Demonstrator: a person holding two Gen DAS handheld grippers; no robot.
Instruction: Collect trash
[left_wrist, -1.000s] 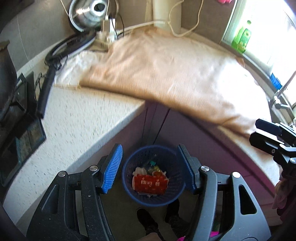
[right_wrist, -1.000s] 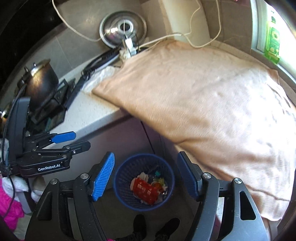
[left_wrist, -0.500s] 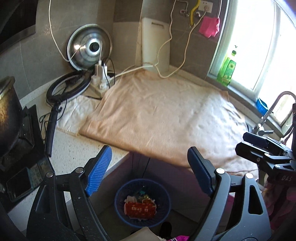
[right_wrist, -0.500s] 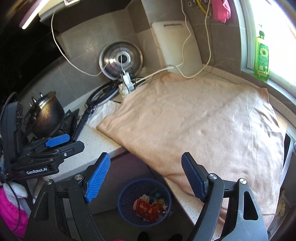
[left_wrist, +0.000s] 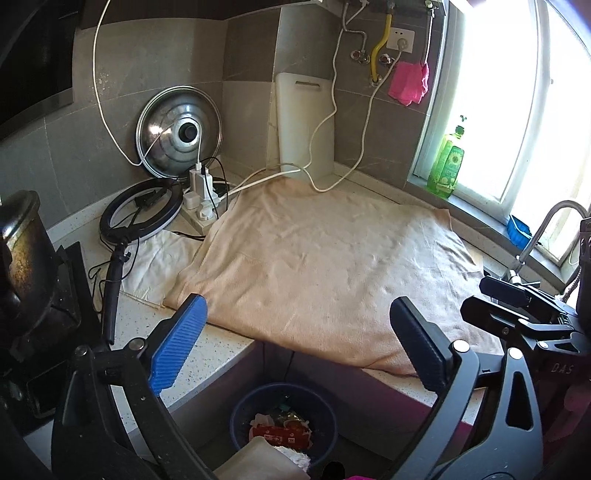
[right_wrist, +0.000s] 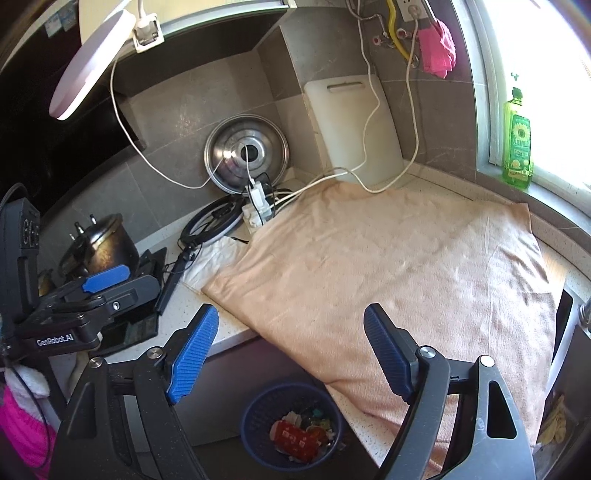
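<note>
left gripper (left_wrist: 295, 343) tilted down over the counter edge, jaws opening, wide apart, nothing between the pads. right gripper (right_wrist: 291, 350) beside it in a like downward tilt; jaws apart, nothing clamped. each gripper shows at the edge of the other's view.

blue waste basket (right_wrist: 258, 406) on the floor below the counter edge, between the jaws in both views. it holds a red wrapper (right_wrist: 295, 437) and mixed scraps; the small bits are too fine to identify. in the left view the basket's near rim is cut off by a pale object that cannot be made out. a peach towel (left_wrist: 325, 266) covers the counter (left_wrist: 207, 354).
</note>
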